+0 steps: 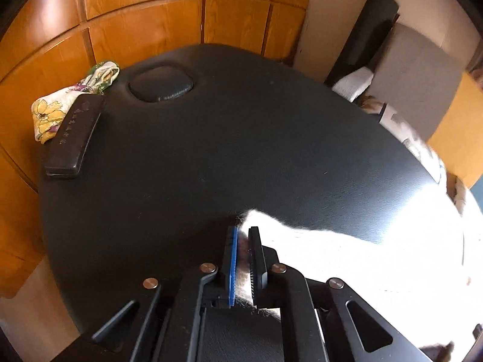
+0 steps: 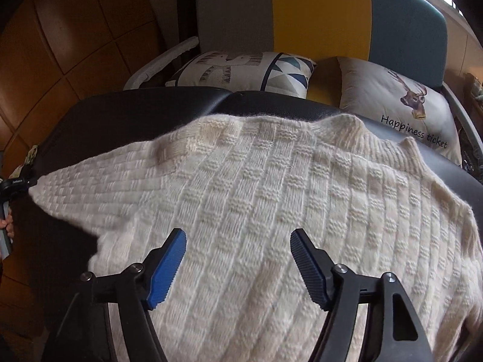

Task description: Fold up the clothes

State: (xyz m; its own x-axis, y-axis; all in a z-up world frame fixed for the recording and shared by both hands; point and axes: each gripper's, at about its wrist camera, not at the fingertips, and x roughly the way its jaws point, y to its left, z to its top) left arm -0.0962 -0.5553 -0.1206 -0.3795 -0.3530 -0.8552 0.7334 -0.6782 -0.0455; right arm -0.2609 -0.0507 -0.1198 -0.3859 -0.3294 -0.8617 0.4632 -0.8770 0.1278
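Two tongs are seen over one cream knitted sweater (image 2: 271, 187), which is spread across a black padded worktop (image 1: 211, 138). The left tongs (image 1: 244, 235) are closed on a corner of the sweater (image 1: 317, 241): a narrow strip of the knit is pinched between the blue pad and the black ribbed pad, and the fabric runs away from there toward the worktop's right side, where it is washed out by bright light. In the right wrist view the same pinched point is seen at the far left edge, where the sweater is drawn out into a taut tip at the left tongs (image 2: 18, 185), with part of a hand (image 2: 7, 223) glimpsed below them.

The right tongs (image 2: 238, 250) are held wide open above the body of the sweater, with knit showing between and beyond the two fingers; whether the fingertips touch the fabric cannot be told. The ribbed collar (image 2: 389, 141) is turned toward the worktop's far right edge.

At the worktop's far left corner, a dark curved block (image 1: 75, 138) is laid over a flowered cloth (image 1: 51, 111), and an oval recess (image 1: 161, 86) is set into the padding just beside them. Beyond the far edge, two printed cushions (image 2: 241, 72) are propped against a grey, yellow and teal backrest (image 2: 320, 12). Wooden panelling (image 1: 145, 15) is seen behind the worktop.
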